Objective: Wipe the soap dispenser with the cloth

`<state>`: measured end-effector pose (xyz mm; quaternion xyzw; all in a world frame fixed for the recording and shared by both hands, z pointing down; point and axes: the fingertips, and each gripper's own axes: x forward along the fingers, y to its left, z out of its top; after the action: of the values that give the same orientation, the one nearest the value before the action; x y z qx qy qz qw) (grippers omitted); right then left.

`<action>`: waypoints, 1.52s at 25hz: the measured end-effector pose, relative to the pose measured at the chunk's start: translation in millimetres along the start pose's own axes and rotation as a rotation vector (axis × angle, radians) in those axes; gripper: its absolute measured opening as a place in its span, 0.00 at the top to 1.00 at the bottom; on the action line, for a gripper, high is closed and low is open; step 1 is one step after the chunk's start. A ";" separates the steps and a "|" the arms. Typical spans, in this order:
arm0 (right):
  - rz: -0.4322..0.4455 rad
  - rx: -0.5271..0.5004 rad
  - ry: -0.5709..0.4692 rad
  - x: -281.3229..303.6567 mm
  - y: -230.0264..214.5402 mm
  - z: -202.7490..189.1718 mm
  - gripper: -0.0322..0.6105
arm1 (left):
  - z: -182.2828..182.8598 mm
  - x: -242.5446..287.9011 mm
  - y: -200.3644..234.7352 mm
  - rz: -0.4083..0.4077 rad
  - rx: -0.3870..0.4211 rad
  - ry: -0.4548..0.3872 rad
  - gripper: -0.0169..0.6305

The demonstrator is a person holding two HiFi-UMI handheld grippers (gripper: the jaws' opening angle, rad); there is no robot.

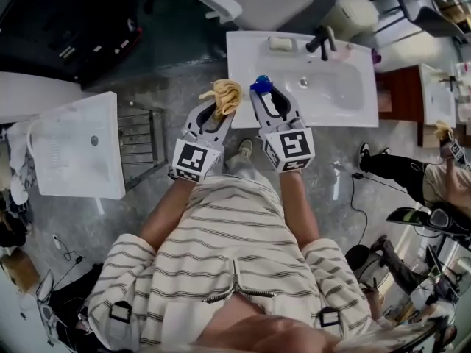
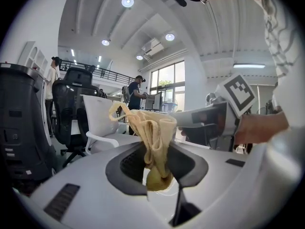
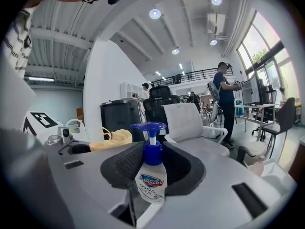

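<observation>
Head view shows both tools raised side by side in front of the person, with the white sink (image 1: 246, 50) just beyond their tips. The left gripper (image 1: 213, 115) is clenched on a bunched yellow cloth (image 1: 223, 94). The cloth stands up out of the jaws in loose folds, and only its wadded lower end is pinched. The right gripper (image 1: 274, 105) grasps the soap dispenser (image 1: 260, 84) by its body, upright, with the blue pump above the jaws. The cloth sits to the right gripper's left, near the dispenser but apart from it.

A wipe pressed sideways could twist the smooth-looking bottle in the jaws, and pressure on the pump head could squirt soap. The floppy cloth may fold away instead of rubbing, or pull out of its small pinch. Anything dropped would likely land on the floor short of the sink.
</observation>
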<state>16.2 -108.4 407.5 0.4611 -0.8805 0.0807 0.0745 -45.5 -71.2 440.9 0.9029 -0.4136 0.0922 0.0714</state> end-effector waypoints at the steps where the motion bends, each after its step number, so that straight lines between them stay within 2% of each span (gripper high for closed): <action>1: 0.007 0.001 -0.004 -2.5 1.4 1.6 0.76 | 0.2 0.1 -1.3 -0.014 0.003 0.001 0.80; 11: 0.061 -0.025 -0.026 -18.5 4.1 18.0 0.76 | 9.0 13.4 1.5 -0.165 -0.020 -0.004 0.80; 16: 0.081 -0.030 -0.034 -25.9 5.7 24.6 0.76 | 16.6 21.1 -5.1 -0.274 0.015 -0.006 0.81; 21: 0.105 -0.035 -0.047 -34.3 8.4 25.6 0.76 | 15.4 26.9 -14.4 -0.359 0.103 0.010 0.81; 31: 0.149 -0.035 -0.076 -51.7 9.0 31.7 0.76 | 24.6 32.5 -30.3 -0.558 0.119 -0.014 0.81; 38: 0.185 -0.037 -0.085 -54.0 13.8 33.2 0.76 | 23.9 38.7 -32.9 -0.645 0.133 0.004 0.81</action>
<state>33.3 -64.4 363.0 0.3795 -0.9230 0.0513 0.0379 6.9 -83.2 424.7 0.9899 -0.0991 0.0933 0.0386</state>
